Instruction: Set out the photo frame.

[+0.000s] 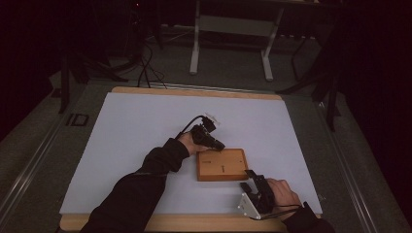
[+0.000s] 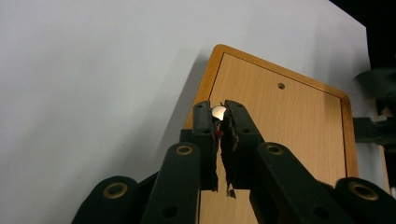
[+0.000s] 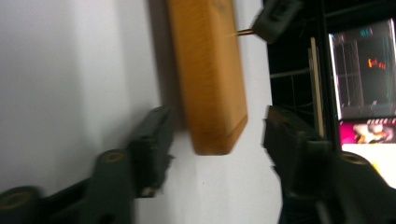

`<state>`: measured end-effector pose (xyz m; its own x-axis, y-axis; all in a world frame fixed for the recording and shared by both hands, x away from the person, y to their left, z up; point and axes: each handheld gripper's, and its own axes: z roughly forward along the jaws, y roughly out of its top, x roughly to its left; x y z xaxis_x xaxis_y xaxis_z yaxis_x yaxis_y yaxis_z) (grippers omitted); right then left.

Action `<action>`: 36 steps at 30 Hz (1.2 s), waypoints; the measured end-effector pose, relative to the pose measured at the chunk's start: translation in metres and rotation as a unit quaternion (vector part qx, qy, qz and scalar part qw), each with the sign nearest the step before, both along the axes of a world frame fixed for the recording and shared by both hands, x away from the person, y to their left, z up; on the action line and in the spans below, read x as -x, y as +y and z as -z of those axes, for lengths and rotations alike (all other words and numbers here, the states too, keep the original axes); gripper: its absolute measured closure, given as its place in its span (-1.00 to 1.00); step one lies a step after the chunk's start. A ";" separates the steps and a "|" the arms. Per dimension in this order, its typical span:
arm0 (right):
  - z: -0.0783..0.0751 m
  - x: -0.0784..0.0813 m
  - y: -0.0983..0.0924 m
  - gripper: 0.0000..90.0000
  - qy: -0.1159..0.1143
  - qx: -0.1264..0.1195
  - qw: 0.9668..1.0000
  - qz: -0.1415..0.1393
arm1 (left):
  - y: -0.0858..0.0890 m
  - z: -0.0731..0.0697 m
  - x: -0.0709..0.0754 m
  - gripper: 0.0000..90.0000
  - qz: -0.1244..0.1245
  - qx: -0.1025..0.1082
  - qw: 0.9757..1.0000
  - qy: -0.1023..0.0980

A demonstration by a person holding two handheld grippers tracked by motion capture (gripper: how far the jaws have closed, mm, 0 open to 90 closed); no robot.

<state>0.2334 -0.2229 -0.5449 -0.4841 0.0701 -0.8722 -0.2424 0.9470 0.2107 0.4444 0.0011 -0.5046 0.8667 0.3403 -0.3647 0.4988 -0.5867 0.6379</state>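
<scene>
Nearest the person, the right hand-held gripper (image 1: 252, 175) stood at the near right corner of the one wooden board (image 1: 222, 164), its jaws spread either side of that corner with gaps showing, not pressing it. The board lay flat on the white worktop (image 1: 131, 141). Beyond it, the left hand-held gripper (image 1: 219, 144) pinched one small silvery disc (image 2: 218, 111) over the board's far left edge.
</scene>
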 end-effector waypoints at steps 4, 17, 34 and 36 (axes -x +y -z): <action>0.011 0.001 0.002 0.09 -0.033 0.045 0.998 -0.018 | -0.001 0.000 0.000 0.89 0.001 -0.002 1.000 0.000; 0.028 -0.004 0.006 0.34 -0.099 0.098 0.989 -0.041 | -0.002 -0.001 0.000 0.88 0.007 -0.008 1.000 -0.004; 0.026 -0.007 0.009 0.49 -0.097 0.086 0.991 -0.029 | -0.004 -0.004 0.003 0.88 0.015 -0.022 0.999 -0.020; 0.024 -0.007 0.009 0.49 -0.092 0.085 0.992 -0.031 | -0.005 -0.006 0.004 0.84 0.024 -0.030 0.999 -0.036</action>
<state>0.2409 -0.2136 -0.5692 -0.3140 -0.1107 -0.9429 -0.3207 0.9472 -0.0044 0.4404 -0.0036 -0.4984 0.9054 0.3177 -0.2816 0.4241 -0.6471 0.6335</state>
